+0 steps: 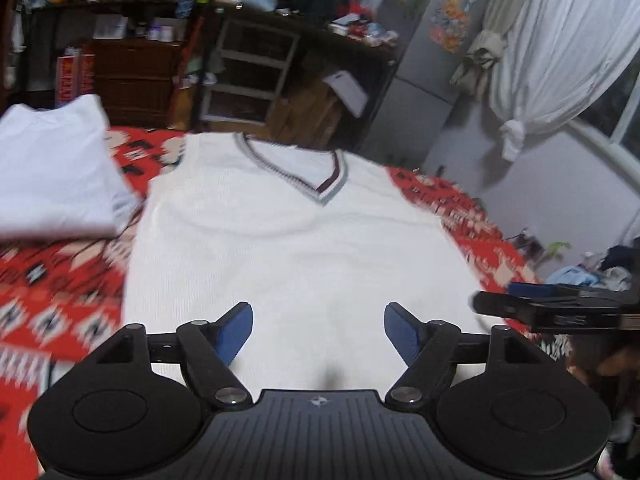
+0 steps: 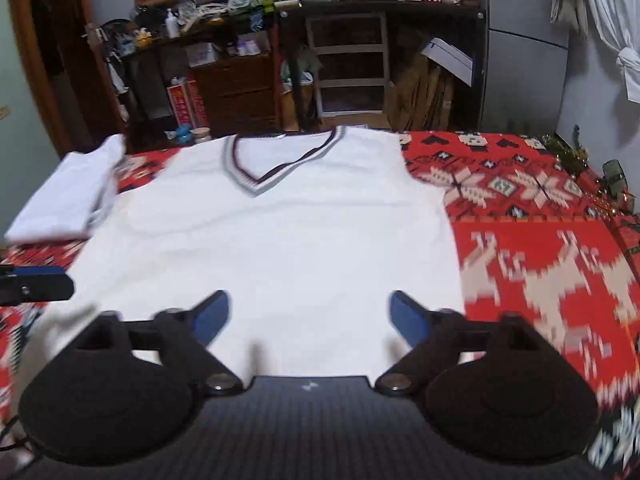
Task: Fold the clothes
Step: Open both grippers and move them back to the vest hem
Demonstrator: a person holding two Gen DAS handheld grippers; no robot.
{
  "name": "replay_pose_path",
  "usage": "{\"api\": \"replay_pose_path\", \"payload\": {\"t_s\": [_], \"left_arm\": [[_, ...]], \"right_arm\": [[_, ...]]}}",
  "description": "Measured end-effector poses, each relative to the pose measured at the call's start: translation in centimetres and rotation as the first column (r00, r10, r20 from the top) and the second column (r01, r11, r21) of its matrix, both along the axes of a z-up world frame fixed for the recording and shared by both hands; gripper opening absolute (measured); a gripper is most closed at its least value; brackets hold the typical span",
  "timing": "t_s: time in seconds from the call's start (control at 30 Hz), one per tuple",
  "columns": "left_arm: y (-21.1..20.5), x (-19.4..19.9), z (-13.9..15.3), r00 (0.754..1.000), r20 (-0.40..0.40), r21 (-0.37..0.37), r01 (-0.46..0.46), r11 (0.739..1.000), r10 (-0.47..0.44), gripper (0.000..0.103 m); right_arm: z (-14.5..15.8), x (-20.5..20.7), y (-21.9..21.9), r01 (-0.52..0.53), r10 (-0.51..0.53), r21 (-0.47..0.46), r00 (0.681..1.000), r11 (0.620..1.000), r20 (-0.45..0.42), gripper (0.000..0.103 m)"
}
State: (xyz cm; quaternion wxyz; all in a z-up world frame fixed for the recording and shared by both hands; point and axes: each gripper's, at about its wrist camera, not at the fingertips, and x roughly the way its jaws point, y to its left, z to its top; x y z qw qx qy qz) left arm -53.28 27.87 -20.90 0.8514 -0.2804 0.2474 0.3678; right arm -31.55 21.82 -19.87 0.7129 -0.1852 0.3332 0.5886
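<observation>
Blurring smears the red patterned blanket [image 2: 532, 216]. White knit V-neck vest [image 1: 288, 240] lies flat on it, hem hidden under both tongs. Left gripper [image 1: 318, 330] and right gripper [image 2: 309, 316] gape wide, empty. Folded white garment [image 1: 52, 176] alongside, cut off.

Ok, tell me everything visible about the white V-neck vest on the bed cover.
The white V-neck vest is sleeveless and looks like a fine ribbed knit, with grey and maroon striped trim around the neckline. It lies spread flat and unfolded, front up, neckline pointing away from the cameras, on the red patterned cover. A folded white garment sits at its left shoulder, apparently touching or overlapping its edge. Both the left gripper and the right gripper are open over the hem, holding nothing.
</observation>
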Motion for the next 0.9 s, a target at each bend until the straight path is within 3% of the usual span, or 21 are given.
{"api": "replay_pose_path", "payload": {"t_s": [0.17, 0.3, 0.43, 0.63, 0.77, 0.9], "left_arm": [[-4.2, -0.6, 1.1, 0.992, -0.124, 0.056, 0.013, 0.998, -0.006, 0.083], [-6.8, -1.5, -0.1, 0.988, -0.153, 0.097, -0.007, 0.995, 0.022, 0.086], [-8.1, -1.5, -1.7, 0.982, -0.183, 0.049, -0.032, 0.998, 0.04, 0.086], [-8.9, -0.5, -2.1, 0.978, -0.201, 0.045, -0.042, 0.998, 0.051, 0.088], [-8.0, 1.0, -3.4, 0.964, -0.261, 0.065, -0.032, 0.997, 0.048, 0.089], [-7.1, 2.2, -4.9, 0.948, -0.316, 0.014, -0.022, 1.0, 0.025, 0.089]], "right_arm": [[2.4, -2.9, -4.9, -0.014, 0.014, 0.01, 1.0, 1.0, -0.021, 0.103], [1.9, -4.7, -7.6, 0.013, -0.013, 0.006, 0.999, 1.0, -0.037, 0.103], [0.7, -6.2, -9.0, 0.016, -0.016, -0.008, 1.0, 1.0, 0.006, 0.103], [-0.8, -7.7, -10.1, -0.013, 0.015, -0.042, 0.999, 0.999, 0.047, 0.103], [-2.3, -7.8, -9.5, -0.008, 0.012, -0.066, 0.998, 0.998, 0.068, 0.103], [-4.2, -6.5, -8.2, 0.037, -0.032, -0.115, 0.999, 0.993, 0.043, 0.103]]}}
